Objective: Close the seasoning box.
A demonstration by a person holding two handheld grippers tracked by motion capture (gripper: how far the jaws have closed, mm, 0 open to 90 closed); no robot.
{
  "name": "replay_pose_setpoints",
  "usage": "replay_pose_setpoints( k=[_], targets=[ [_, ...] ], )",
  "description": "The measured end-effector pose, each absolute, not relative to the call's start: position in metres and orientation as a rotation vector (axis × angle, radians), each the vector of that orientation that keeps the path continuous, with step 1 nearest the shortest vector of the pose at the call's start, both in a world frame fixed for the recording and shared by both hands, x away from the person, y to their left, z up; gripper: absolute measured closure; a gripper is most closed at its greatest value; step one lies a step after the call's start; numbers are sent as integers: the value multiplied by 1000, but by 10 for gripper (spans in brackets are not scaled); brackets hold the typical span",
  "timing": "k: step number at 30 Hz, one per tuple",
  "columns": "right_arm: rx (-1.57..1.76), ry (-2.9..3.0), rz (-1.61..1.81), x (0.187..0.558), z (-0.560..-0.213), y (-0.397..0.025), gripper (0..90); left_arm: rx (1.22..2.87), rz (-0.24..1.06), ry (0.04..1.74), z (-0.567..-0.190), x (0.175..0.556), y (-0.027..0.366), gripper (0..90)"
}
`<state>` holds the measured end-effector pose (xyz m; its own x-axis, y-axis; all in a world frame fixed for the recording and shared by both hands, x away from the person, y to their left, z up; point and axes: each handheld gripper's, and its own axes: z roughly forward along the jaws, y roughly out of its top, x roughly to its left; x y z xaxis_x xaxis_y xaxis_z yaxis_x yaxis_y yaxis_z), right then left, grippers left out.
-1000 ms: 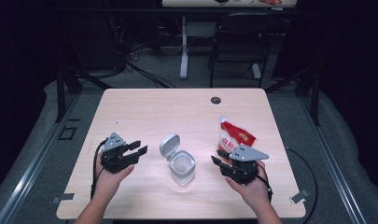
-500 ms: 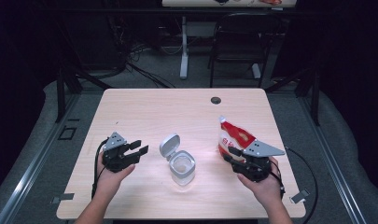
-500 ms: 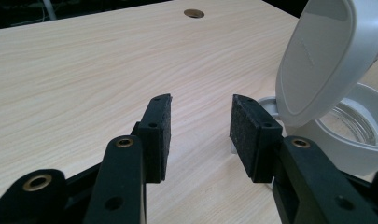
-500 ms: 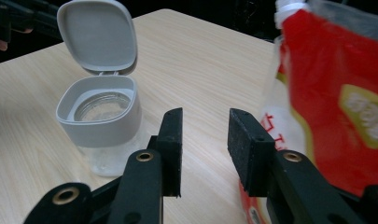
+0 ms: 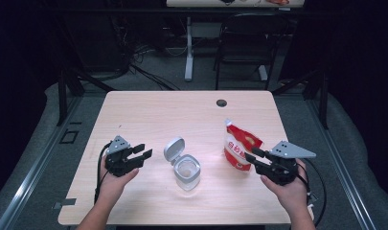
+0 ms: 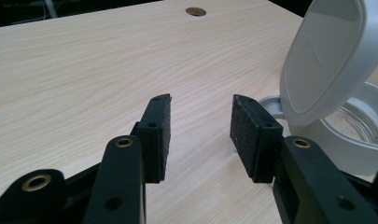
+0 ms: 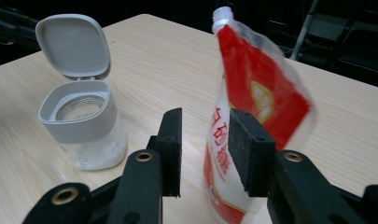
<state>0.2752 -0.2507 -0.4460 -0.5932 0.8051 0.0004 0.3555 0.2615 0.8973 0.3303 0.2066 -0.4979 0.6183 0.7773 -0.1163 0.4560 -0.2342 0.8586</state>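
Jar (image 5: 187,171) lid already flipped up; pouch (image 5: 239,145) not yet grasped, right gripper (image 5: 249,156) spread beside it, left gripper (image 5: 144,150) released, pouring left

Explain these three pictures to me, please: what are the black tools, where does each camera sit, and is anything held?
A person sits at a wooden table with a hand-held claw in each hand. The high view looks down from above: left claw, right claw. The other two cameras ride on the claws and look along their black jaws. On the table stand a clear jar with its grey flip lid open, and a red and white spouted pouch. Both claws are open; the right one is just in front of the pouch. Nothing is held.
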Motion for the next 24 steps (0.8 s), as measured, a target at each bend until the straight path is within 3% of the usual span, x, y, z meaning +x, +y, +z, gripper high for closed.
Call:
replay_pose_setpoints(
  k=[24],
  targets=[
    [1115, 2031, 1253, 273, -441, -278, 658, 1882, 418, 986, -499, 331, 207, 585]
  ],
)
